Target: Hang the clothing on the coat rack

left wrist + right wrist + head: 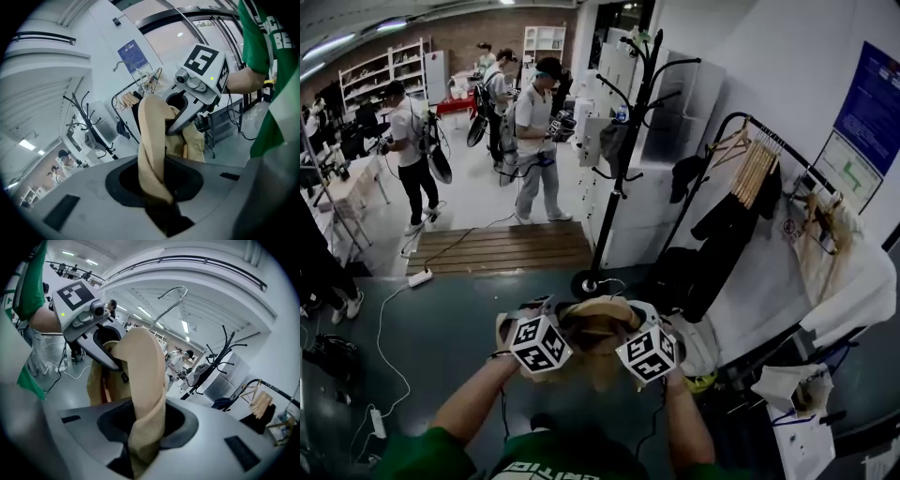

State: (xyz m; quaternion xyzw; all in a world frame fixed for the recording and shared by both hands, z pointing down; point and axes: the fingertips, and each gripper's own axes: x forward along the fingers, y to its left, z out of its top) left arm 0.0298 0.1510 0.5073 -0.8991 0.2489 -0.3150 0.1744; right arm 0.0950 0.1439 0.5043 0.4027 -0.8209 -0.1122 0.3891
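The tan garment (598, 328) is held low in front of the body, at six o'clock in the head view, and is spread between both tools. One fold is pinched in the left gripper (157, 199), whose jaws are set narrow and pressed onto the cloth. A second fold is clamped the same way in the right gripper (140, 441). The two-point hold is judged to keep the soft fabric from sagging and to keep its top edge level for lifting. A metal hanger hook (168, 311) is seen rising above the cloth, so the garment is taken to be on a hanger, with the hook left free for catching a peg.

The black coat rack (623, 159) is seen at twelve o'clock from the garment, well apart from it; a greyish item is hung on one of its arms. No box or bin is made out nearby. At about two o'clock a clothes rail (787, 149) is loaded with a bunch of wooden hangers (757, 169) and dark clothing (727, 220). The hanging is judged not yet begun, since the garment is far below the pegs
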